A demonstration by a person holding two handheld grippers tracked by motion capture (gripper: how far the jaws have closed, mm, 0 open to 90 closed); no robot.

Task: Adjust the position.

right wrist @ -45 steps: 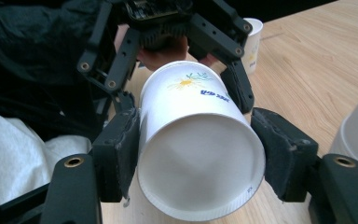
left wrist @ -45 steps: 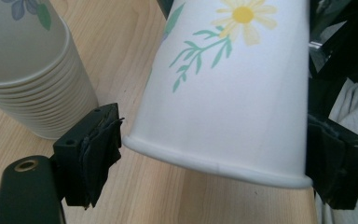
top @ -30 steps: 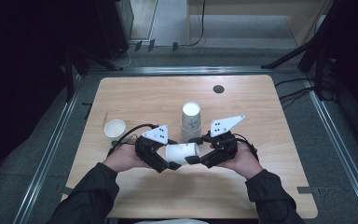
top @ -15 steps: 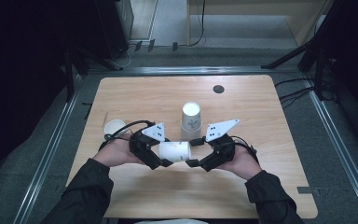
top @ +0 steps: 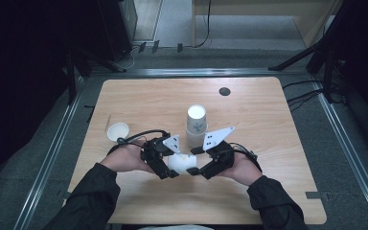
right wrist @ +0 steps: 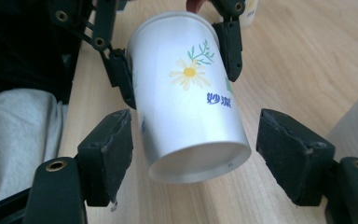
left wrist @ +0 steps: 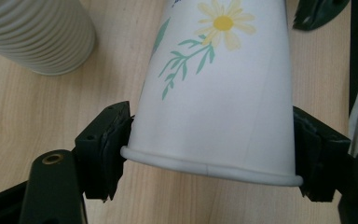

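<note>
A white paper cup [top: 179, 163] printed with a daisy lies on its side just above the table, between my two grippers. My left gripper [top: 162, 162] is shut on its rim end; in the left gripper view the jaws press both sides of the cup [left wrist: 219, 93] at the rolled rim. My right gripper [top: 207, 165] is open around the base end. In the right gripper view its pads stand apart from the cup [right wrist: 186, 107], with a gap on each side.
An upturned ribbed white cup [top: 196, 123] stands just behind the grippers, close to the held cup [left wrist: 37, 32]. A small white cup [top: 118, 131] sits at the table's left. A black round disc [top: 224, 91] lies at the far right of the wooden table [top: 268, 124].
Both hands and the cup have drifted slightly toward the table's near edge. The left gripper keeps its hold on the cup.
</note>
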